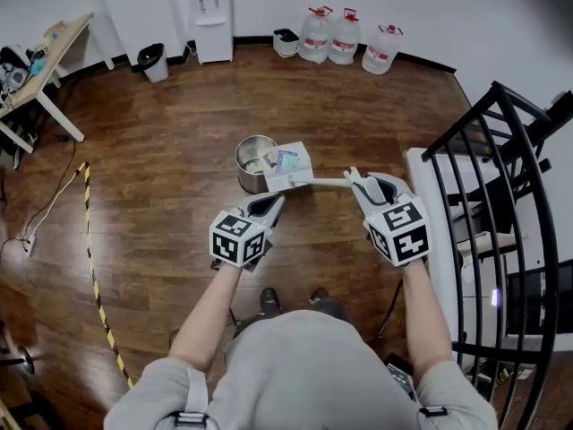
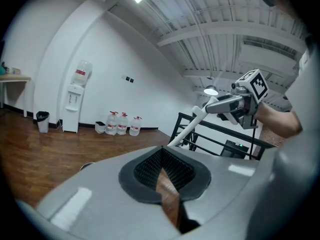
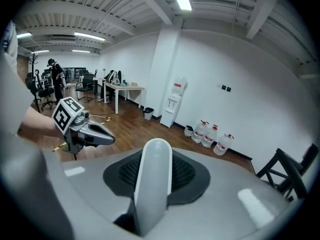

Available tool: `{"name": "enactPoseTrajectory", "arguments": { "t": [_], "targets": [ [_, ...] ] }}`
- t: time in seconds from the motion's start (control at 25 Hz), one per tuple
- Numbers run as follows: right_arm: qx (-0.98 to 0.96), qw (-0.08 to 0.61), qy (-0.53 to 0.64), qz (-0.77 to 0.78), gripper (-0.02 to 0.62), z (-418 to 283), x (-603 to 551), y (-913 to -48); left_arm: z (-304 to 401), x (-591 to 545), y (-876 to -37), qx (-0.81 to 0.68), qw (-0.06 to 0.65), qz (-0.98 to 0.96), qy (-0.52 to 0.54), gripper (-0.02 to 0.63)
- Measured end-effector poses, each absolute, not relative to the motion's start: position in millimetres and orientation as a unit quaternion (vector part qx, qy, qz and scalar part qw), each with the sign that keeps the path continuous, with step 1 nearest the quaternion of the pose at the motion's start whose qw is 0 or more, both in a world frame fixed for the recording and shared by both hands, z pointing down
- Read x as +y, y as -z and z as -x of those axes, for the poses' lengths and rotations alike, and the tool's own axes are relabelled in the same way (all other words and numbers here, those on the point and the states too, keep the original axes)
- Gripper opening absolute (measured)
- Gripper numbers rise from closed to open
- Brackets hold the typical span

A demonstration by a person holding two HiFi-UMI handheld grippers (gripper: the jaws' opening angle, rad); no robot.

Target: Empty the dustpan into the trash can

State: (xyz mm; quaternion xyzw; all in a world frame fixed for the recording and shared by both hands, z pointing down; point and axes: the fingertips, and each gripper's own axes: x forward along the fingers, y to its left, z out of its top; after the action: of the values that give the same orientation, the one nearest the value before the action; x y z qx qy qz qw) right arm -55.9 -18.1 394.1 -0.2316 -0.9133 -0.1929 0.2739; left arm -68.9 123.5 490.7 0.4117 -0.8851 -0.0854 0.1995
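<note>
A round metal trash can (image 1: 253,160) stands on the wooden floor in front of me. The white dustpan (image 1: 288,167) is tipped over its right rim, with paper scraps showing in the can. Its long white handle (image 1: 327,183) runs right into my right gripper (image 1: 357,180), which is shut on it; the right gripper view shows the handle (image 3: 152,184) clamped between the jaws. My left gripper (image 1: 275,202) hovers just below the can, shut and holding nothing, and its jaws meet in the left gripper view (image 2: 166,176). That view also shows the right gripper (image 2: 239,103) holding the handle (image 2: 191,127).
A black metal railing (image 1: 501,204) stands close on the right. Three water bottles (image 1: 346,39), a water dispenser (image 1: 209,12) and a small black bin (image 1: 152,62) line the far wall. A desk (image 1: 47,68) is at far left, and yellow-black tape (image 1: 90,240) crosses the floor.
</note>
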Motion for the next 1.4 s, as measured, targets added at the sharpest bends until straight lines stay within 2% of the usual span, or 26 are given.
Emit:
{"name": "enactPoseTrajectory", "arguments": {
  "t": [0.12, 0.2, 0.36, 0.48, 0.6, 0.68, 0.8, 0.96, 1.16, 1.4],
  "targets": [
    [-0.905, 0.281, 0.201, 0.248, 0.101, 65, -12, -391, 86, 110, -507, -0.882, 0.204, -0.421, 0.051, 0.006],
    [-0.9, 0.283, 0.205, 0.26, 0.101, 72, -7, -388, 98, 89, -513, -0.874, 0.196, -0.443, 0.031, 0.044],
    [-0.891, 0.284, 0.206, 0.288, 0.101, 85, 5, -380, 123, 33, -518, -0.853, 0.167, -0.494, -0.009, 0.172],
    [-0.884, 0.287, 0.202, 0.308, 0.101, 96, 9, -373, 147, 3, -529, -0.847, 0.159, -0.506, -0.046, 0.227],
    [-0.878, 0.284, 0.201, 0.329, 0.101, 112, 9, -365, 177, -16, -531, -0.852, 0.133, -0.5, -0.081, 0.217],
    [-0.873, 0.287, 0.2, 0.341, 0.101, 122, 5, -363, 189, -25, -530, -0.852, 0.118, -0.496, -0.114, 0.071],
    [-0.861, 0.292, 0.208, 0.36, 0.103, 135, 0, -365, 200, -32, -531, -0.846, 0.117, -0.495, -0.163, 0.06],
    [-0.848, 0.284, 0.227, 0.385, 0.109, 152, 6, -361, 216, -30, -534, -0.847, 0.126, -0.487, -0.173, 0.046],
    [-0.869, 0.198, 0.182, 0.416, 0.147, 180, 19, -318, 242, -19, -524, -0.852, 0.131, -0.48, -0.165, 0.04],
    [-0.888, 0.128, 0.164, 0.41, 0.149, 205, 27, -287, 270, -8, -513, -0.853, 0.134, -0.485, -0.141, 0.04]
  ]
}}
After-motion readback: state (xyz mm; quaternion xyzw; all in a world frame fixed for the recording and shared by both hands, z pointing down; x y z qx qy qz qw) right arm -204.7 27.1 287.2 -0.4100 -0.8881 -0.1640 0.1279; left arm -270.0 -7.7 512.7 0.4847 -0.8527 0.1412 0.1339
